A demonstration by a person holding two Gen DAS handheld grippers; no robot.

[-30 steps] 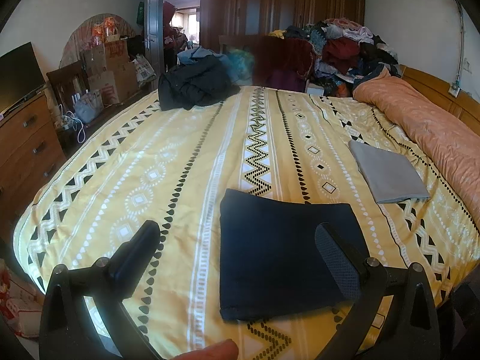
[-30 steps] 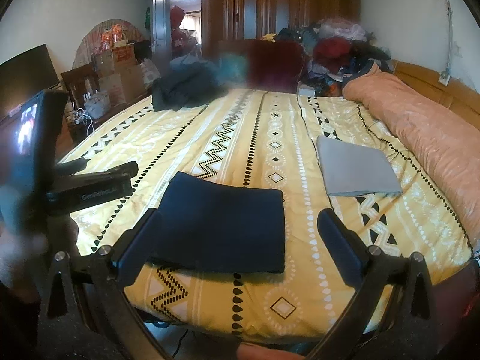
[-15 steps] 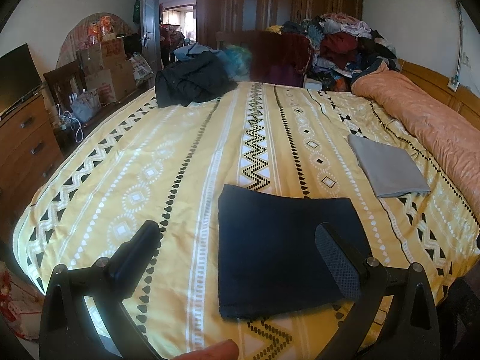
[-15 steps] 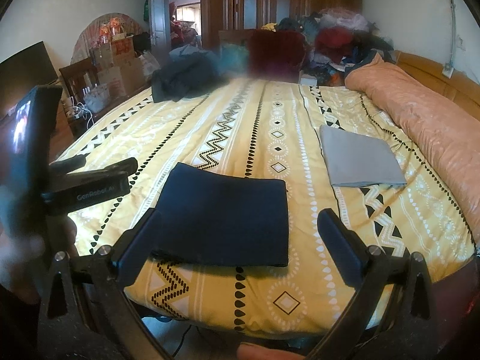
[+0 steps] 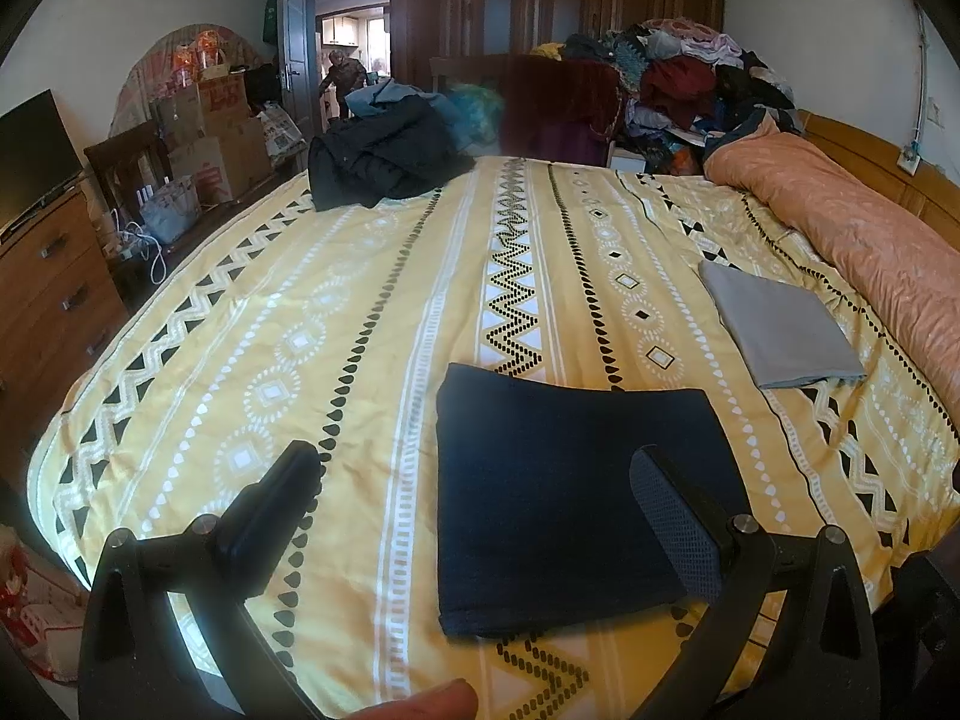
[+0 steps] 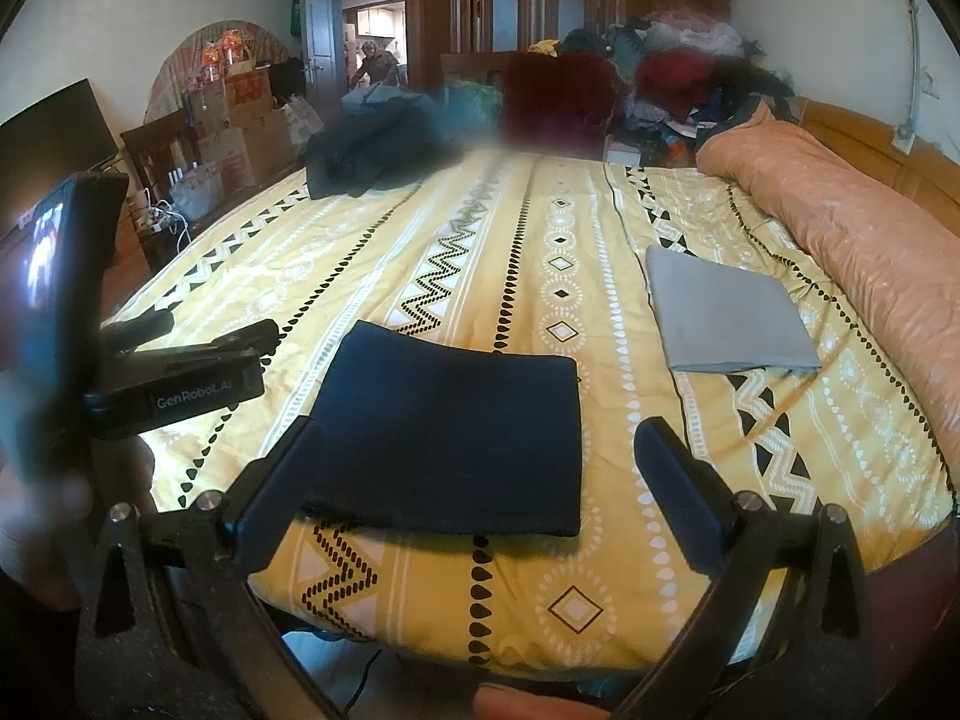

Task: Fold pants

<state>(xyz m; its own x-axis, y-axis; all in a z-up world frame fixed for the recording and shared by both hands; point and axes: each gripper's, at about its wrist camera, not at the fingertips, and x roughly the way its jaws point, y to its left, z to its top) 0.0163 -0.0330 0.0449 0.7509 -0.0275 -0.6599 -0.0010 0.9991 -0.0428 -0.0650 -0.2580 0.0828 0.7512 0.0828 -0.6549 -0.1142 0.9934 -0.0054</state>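
The navy pants (image 5: 564, 498) are lying folded into a flat rectangle near the foot edge of the bed (image 5: 336, 324), resting on its yellow patterned cover. Both claws are hovering above that edge with their jaws spread wide and nothing between them: the left gripper (image 5: 474, 516) and the right gripper (image 6: 480, 480).

Compared with a second ago, the pants are keeping the same place and shape, while both cameras are sitting slightly higher and farther back, so more of the cover is showing.

A folded grey garment (image 5: 780, 330) is lying well apart to the right, near a rolled orange quilt (image 5: 864, 240) along the wooden headboard. A dark jacket (image 5: 384, 162) is sitting at the far edge, with a clothes heap (image 5: 678, 84) behind it. A dresser (image 5: 48, 276) and cardboard boxes (image 5: 210, 132) are lining the left wall. In the right wrist view, the left gripper's body is blocking the left side.
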